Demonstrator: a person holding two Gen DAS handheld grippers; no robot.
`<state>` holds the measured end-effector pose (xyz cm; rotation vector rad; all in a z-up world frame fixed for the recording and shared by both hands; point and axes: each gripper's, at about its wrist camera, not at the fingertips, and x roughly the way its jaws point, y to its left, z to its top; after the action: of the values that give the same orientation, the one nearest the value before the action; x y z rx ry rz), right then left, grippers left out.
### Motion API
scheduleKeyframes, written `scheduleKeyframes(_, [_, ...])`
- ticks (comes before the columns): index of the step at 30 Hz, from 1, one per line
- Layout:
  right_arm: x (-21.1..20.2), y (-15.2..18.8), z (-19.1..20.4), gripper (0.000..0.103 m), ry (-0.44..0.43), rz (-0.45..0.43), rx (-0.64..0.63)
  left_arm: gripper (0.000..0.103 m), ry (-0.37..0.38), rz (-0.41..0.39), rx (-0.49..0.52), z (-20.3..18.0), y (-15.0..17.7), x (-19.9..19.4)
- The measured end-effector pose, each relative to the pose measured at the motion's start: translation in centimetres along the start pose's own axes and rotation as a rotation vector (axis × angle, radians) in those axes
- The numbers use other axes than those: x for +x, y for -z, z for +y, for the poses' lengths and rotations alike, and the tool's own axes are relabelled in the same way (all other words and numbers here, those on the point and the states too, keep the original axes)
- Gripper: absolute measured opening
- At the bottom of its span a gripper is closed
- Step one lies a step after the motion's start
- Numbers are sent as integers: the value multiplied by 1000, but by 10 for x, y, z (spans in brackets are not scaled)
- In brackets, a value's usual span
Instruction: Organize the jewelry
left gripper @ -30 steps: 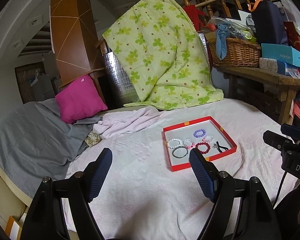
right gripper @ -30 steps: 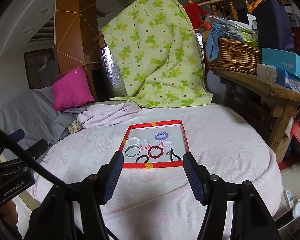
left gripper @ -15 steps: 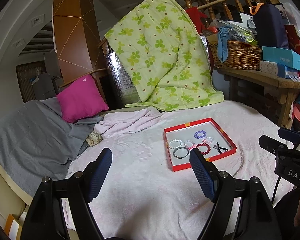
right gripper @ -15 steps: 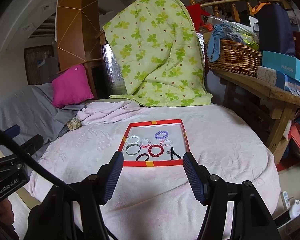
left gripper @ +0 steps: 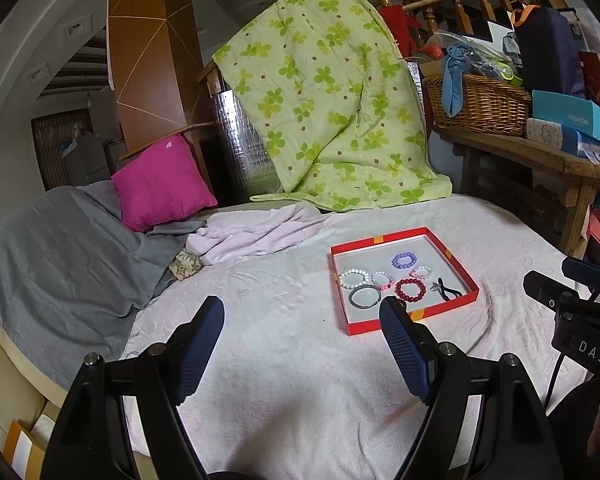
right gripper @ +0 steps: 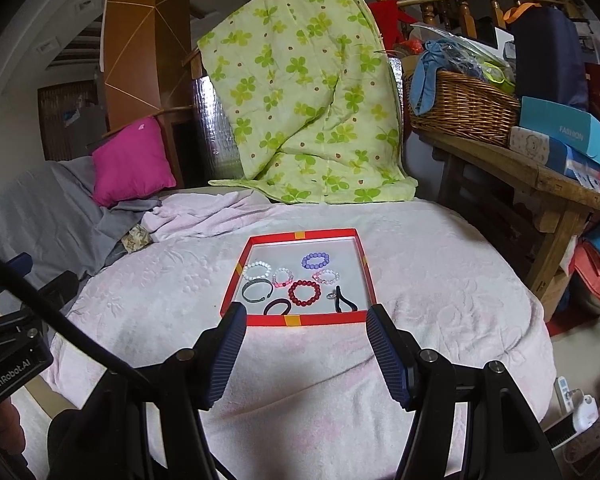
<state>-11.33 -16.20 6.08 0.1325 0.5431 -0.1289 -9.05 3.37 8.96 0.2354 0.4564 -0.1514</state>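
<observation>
A shallow red-rimmed tray (right gripper: 300, 321) (left gripper: 384, 327) lies on the pale pink blanket. Inside it sit several bracelets: a purple one (right gripper: 315, 260) (left gripper: 403, 260), a white one (right gripper: 258, 270), a dark red one (right gripper: 304, 292) (left gripper: 410, 290), a grey bangle (right gripper: 255, 291) and a dark band (right gripper: 277, 306). A black hair tie with a small ring (right gripper: 342, 300) lies at the tray's right. My right gripper (right gripper: 302, 316) stands open just short of the tray's near rim, nothing between its fingers. My left gripper (left gripper: 302, 312) is open over bare blanket, left of the tray.
A green clover quilt (right gripper: 300, 92) hangs behind the bed. A pink pillow (right gripper: 130, 164) and grey sheet (left gripper: 56, 248) lie at the left. To the right stands a wooden bench (right gripper: 540, 176) with a wicker basket (right gripper: 460, 108) and boxes.
</observation>
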Motion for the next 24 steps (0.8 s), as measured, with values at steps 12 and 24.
scheduleKeyframes(12, [5,-2,4,66,43,17,-8,81,38,6,-20,-3,1,11])
scheduleKeyframes(24, [9,-9,20,66,78,23,-33,81,73,2,-63,13,2,17])
